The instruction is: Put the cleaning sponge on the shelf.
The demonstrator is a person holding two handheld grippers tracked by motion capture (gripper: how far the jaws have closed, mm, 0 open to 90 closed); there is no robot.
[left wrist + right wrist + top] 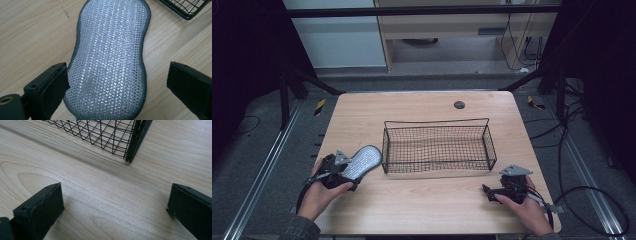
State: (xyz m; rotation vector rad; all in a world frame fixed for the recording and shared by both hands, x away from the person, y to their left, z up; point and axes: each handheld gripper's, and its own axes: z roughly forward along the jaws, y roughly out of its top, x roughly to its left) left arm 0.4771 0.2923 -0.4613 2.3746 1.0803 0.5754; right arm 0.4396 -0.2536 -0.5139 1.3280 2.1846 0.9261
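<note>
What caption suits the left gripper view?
Open black jaws straddle a silver mesh scrubbing pad lying on the wooden table.

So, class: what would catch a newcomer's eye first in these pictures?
Probably the glittery silver scrubbing pad, lying flat on the wooden table between the open jaws of the left tool. Next, the black wire basket at the table's middle, with nothing visible inside.

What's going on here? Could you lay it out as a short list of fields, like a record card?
Setting: wooden table
Thing in hand: silver scouring pad, lying flat on the table, left of the basket
Container: black wire basket, empty, mid-table
Left gripper: open, jaws either side of the pad's near end, one touching its edge
Right gripper: open, over bare wood near a basket corner
Likely next: closing on the pad, perhaps to move it into the basket
</note>
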